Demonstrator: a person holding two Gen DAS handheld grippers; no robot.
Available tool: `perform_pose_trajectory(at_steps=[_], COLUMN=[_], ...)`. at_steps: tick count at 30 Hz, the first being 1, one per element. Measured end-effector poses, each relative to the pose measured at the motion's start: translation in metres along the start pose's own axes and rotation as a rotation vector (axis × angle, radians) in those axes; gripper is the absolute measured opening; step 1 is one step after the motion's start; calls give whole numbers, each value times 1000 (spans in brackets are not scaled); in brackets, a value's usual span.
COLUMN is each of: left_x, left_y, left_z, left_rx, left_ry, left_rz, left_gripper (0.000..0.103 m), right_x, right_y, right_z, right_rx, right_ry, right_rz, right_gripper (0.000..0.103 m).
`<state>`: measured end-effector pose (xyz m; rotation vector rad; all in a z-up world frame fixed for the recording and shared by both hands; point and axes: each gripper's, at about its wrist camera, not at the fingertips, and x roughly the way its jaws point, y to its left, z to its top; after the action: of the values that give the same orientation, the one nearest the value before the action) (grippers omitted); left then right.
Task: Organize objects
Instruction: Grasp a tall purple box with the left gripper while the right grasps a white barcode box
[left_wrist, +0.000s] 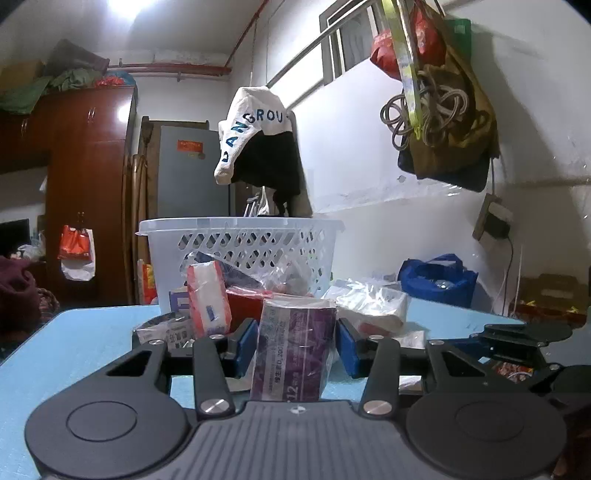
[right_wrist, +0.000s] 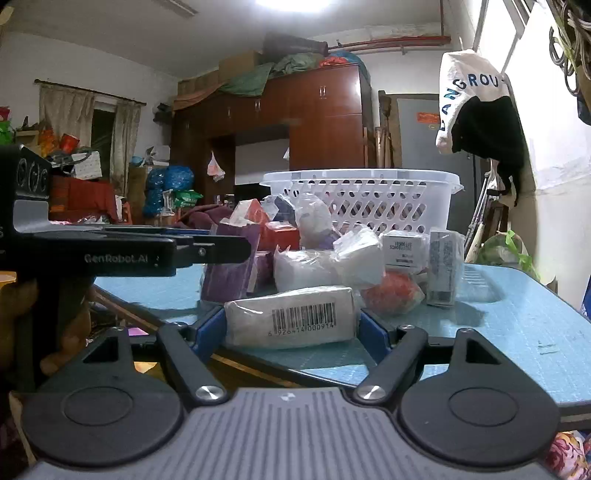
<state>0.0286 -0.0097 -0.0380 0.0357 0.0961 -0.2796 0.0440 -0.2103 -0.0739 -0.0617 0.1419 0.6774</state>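
My left gripper (left_wrist: 297, 345) is shut on an upright purple pack (left_wrist: 295, 350), with both blue pads against its sides. In the right wrist view the same purple pack (right_wrist: 231, 269) stands at the pile's left, with the left gripper's black fingers (right_wrist: 221, 249) reaching it. My right gripper (right_wrist: 291, 332) is shut on a white pack with a barcode (right_wrist: 291, 321) that lies on the blue table (right_wrist: 517, 314). Behind the pile stands a white lattice basket (left_wrist: 240, 236) (right_wrist: 362, 192). A red-and-white tissue pack (left_wrist: 207, 295) leans beside it.
The pile holds a red box (right_wrist: 280, 236), white bagged bundles (right_wrist: 317, 266), an orange-red bag (right_wrist: 391, 291) and an upright grey box (right_wrist: 445, 266). A blue bag (left_wrist: 437, 280) sits by the wall. A white cap and dark cloth (left_wrist: 255, 147) hang above the basket.
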Motion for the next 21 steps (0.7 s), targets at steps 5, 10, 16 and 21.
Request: perform_pose_trajectory(at_steps=[5,10,16,21], left_x=[-2,-3,-9,-14], left_y=[1,1,8,19], left_z=[1,1,3,7], left_rx=[-1,2,-22,-39], left_ry=[-8,-16,-37,-52], left_rz=[6,3,11,40], left_gripper=[50,50,50,50], right_x=[-1,-1,1,4], right_y=[2,3,7,14], right_z=[1,3,2,1], right_rx=[-8,-12,-5,-17], right_ry=[-5,-9,-5,2], right_rz=[13,23,63,101], right_gripper=[80,79,79,79])
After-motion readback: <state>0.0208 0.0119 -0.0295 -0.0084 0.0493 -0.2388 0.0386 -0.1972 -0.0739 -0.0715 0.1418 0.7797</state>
